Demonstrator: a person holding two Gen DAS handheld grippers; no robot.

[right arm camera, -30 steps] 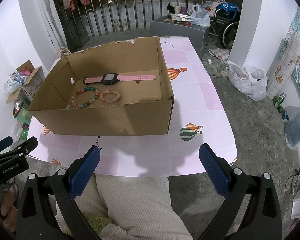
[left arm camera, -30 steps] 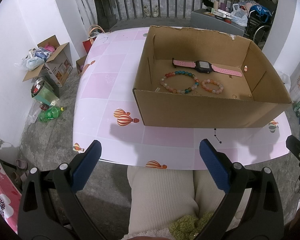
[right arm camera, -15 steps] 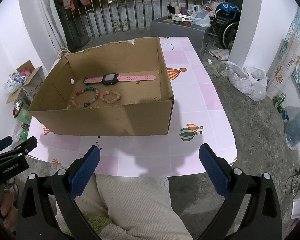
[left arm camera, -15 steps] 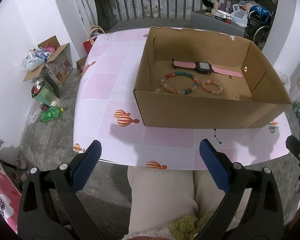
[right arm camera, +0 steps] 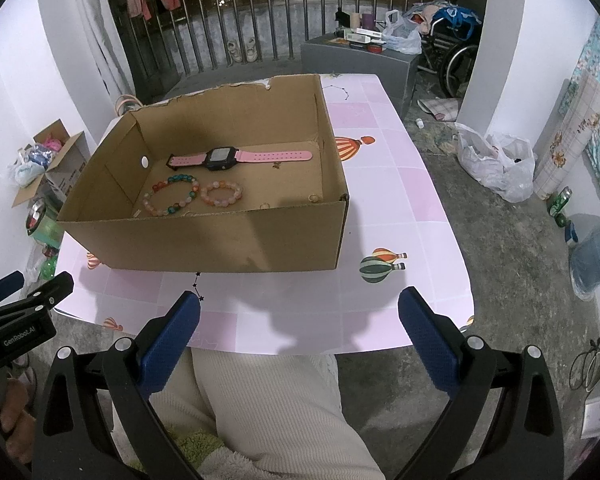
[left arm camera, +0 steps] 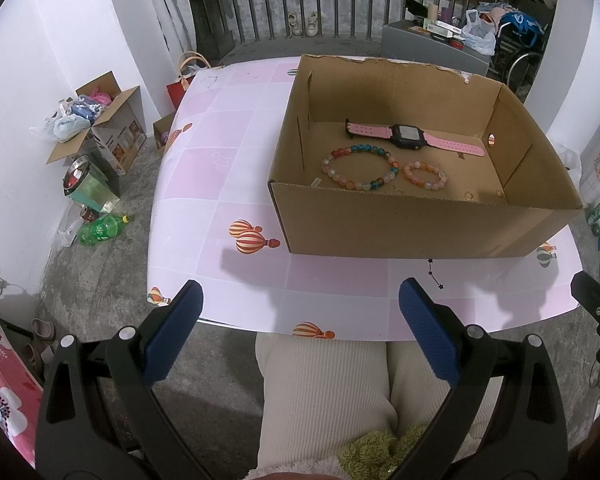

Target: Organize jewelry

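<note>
An open cardboard box [left arm camera: 412,228] [right arm camera: 204,240] stands on the pink table [left arm camera: 220,160] [right arm camera: 400,208]. Inside lie a pink-strapped watch [left arm camera: 410,136] [right arm camera: 220,157], a large multicolour bead bracelet [left arm camera: 358,166] [right arm camera: 171,195] and a small pink-orange bead bracelet [left arm camera: 425,175] [right arm camera: 221,194]. Small gold rings [left arm camera: 469,196] [right arm camera: 313,199] rest near the box's front wall. My left gripper [left arm camera: 300,312] hangs open before the table's near edge, holding nothing. My right gripper [right arm camera: 299,312] is open too, equally far back, above the person's lap.
The person's cream-clad legs [left arm camera: 324,392] sit below the table edge. Left of the table stand cardboard boxes [left arm camera: 100,120], a bin and green bottles [left arm camera: 100,228]. On the right lie plastic bags [right arm camera: 496,164] and a water jug [right arm camera: 596,260]. A railing [left arm camera: 320,4] runs behind.
</note>
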